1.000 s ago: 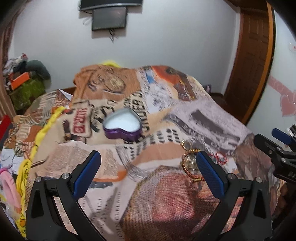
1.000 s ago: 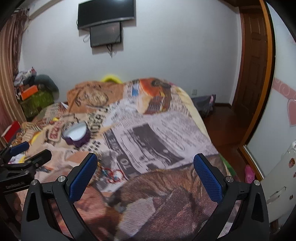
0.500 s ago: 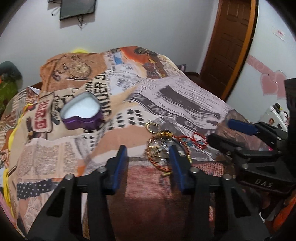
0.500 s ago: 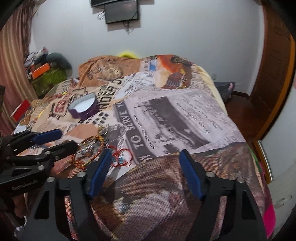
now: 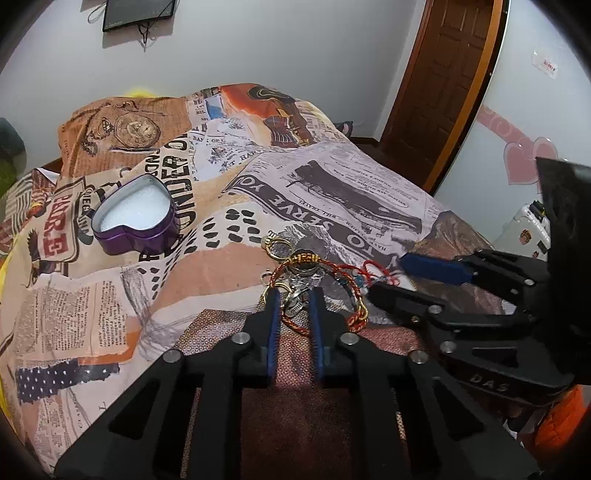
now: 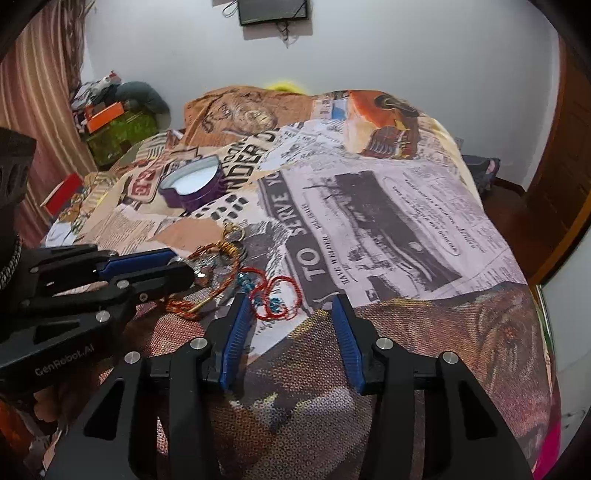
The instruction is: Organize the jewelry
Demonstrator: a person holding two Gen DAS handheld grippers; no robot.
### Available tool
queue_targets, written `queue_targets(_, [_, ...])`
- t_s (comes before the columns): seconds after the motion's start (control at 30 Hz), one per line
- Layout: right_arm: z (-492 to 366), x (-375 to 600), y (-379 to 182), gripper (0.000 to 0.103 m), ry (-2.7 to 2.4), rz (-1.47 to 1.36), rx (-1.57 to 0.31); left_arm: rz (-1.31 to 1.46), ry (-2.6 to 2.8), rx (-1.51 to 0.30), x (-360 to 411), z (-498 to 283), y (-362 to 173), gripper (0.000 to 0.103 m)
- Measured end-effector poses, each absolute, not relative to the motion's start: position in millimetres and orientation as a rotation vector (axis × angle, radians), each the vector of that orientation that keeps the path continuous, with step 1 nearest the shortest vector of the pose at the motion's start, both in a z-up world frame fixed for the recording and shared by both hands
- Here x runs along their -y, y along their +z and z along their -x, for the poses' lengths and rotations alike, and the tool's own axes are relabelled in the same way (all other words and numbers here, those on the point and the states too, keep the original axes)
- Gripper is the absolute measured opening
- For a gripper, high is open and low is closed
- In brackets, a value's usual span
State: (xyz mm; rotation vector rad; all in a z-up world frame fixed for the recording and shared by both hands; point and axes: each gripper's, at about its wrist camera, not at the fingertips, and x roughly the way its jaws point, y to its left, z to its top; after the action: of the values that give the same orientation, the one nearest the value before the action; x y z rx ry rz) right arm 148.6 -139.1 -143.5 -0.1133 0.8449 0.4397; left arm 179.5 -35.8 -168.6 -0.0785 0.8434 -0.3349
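A heap of jewelry lies on the printed blanket [image 5: 332, 192]. My left gripper [image 5: 294, 295] points down at it with its jaws closing. A small silver piece [image 5: 295, 301] and a red-gold braided bracelet [image 5: 325, 264] sit between its narrow pads, which show no clear contact. My right gripper [image 6: 290, 301] is closing too, still wide, with a red thread bracelet [image 6: 275, 295] carrying blue beads between its tips, untouched. Gold rings [image 5: 277, 245] lie just beyond the heap. An open purple heart-shaped tin [image 5: 135, 218] with white lining stands farther back left. Each gripper shows in the other's view: right gripper [image 5: 388, 278], left gripper [image 6: 183, 266].
The blanket covers a bed that falls away at the right toward a wooden door [image 5: 443, 92]. Boxes and clothes [image 6: 110, 114] pile up at the far left by a curtain. A red box [image 6: 61, 194] lies at the bed's left edge. A screen [image 6: 273, 11] hangs on the back wall.
Both grippers tipped downward and came in over the jewelry heap. Their jaws narrowed from wide open, the left far more than the right.
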Motion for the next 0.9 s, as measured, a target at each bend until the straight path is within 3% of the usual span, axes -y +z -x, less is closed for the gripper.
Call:
queue_targets(0.23, [-150.7,135.5,-148.3,0.012,0.444,0.121,-0.861,0.088,-0.349,-0.833,36.6,-177.2,-165.0,0.005])
queue_targets(0.43, [-150.4,139.9,-144.6,0.004,0.435,0.096,-0.855,0.116,-0.348,-0.81,31.1,-173.9,-158.3,0.0])
queue_targets(0.8, [-143.5,145.4,-123.5,0.003,0.455,0.067,-0.817,0.142,-0.308,-0.723,13.8,-158.8,-131.5,0.0])
queue_targets(0.87, [-147.5,145.4,-124.1,0.008,0.447,0.06,-0.836,0.154,-0.296,-0.723,8.5,-158.6,-131.5,0.0])
queue_targets(0.9, [-149.9,145.6,-125.3,0.017,0.448,0.056,-0.851,0.158,-0.294,-0.725,6.0,-158.2,-131.8,0.0])
